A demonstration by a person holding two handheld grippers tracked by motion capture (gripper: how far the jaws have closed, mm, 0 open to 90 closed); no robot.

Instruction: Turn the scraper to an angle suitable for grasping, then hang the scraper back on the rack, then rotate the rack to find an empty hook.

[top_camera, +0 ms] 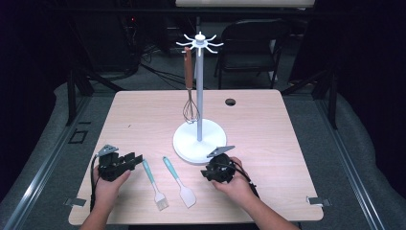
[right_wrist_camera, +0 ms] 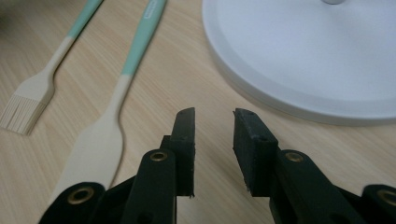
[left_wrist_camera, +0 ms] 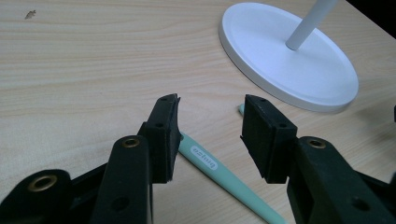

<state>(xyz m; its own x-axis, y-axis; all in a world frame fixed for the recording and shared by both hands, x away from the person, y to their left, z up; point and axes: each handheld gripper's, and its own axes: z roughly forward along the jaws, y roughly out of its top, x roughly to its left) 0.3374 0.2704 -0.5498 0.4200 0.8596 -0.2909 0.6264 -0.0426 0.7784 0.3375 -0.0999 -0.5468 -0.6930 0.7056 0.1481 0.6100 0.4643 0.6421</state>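
Both grippers, left (top_camera: 136,158) and right (top_camera: 207,173), sit apart and empty, so a low grab could shove the brush (top_camera: 155,185) or spatula (top_camera: 180,182) sideways

This looks like a recording lab rather than a home kitchen: a lone light-wood tabletop (top_camera: 143,120) stands on grey carpet (top_camera: 344,143) among black curtains (top_camera: 364,57), with cables (top_camera: 158,72) running across the far floor, metal stand legs (top_camera: 76,91) at the sides, and a folding chair (top_camera: 251,45) behind.
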